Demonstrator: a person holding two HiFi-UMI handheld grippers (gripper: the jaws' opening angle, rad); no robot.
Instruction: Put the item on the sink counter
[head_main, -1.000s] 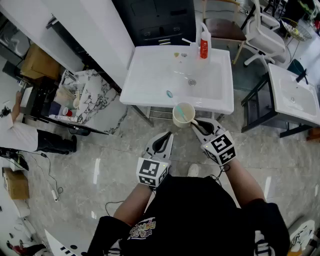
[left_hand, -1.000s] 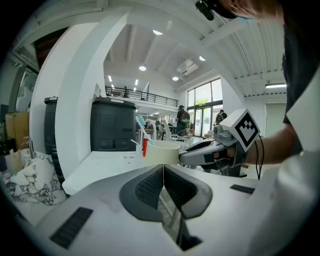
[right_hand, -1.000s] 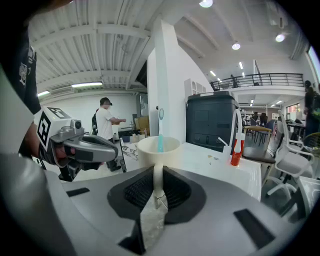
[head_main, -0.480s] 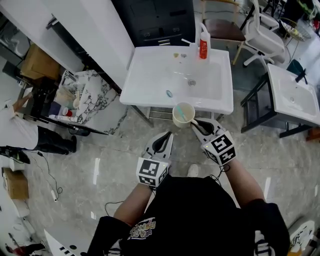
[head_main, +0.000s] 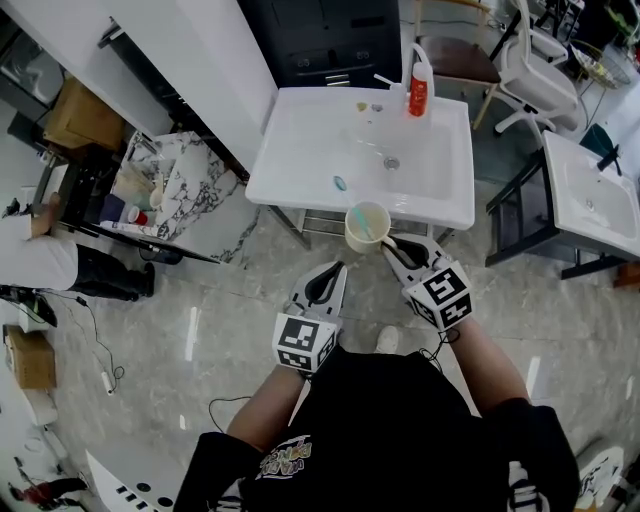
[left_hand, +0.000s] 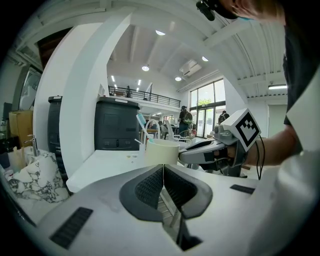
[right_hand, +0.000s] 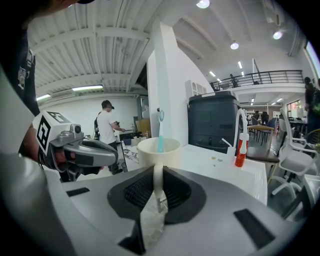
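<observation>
A cream cup with a teal toothbrush standing in it hangs in the air just in front of the white sink counter. My right gripper is shut on the cup's handle; in the right gripper view the cup sits straight ahead of the jaws. My left gripper hangs lower and to the left with its jaws pressed together and nothing in them. From the left gripper view the cup and the right gripper show ahead.
A red bottle stands at the counter's back edge beside the tap. A marble-topped table is at the left, a second sink at the right, a black cabinet and a chair behind.
The sink and the room have shifted slightly right and down in the head view. Both grippers and the cup keep their places in the picture.
</observation>
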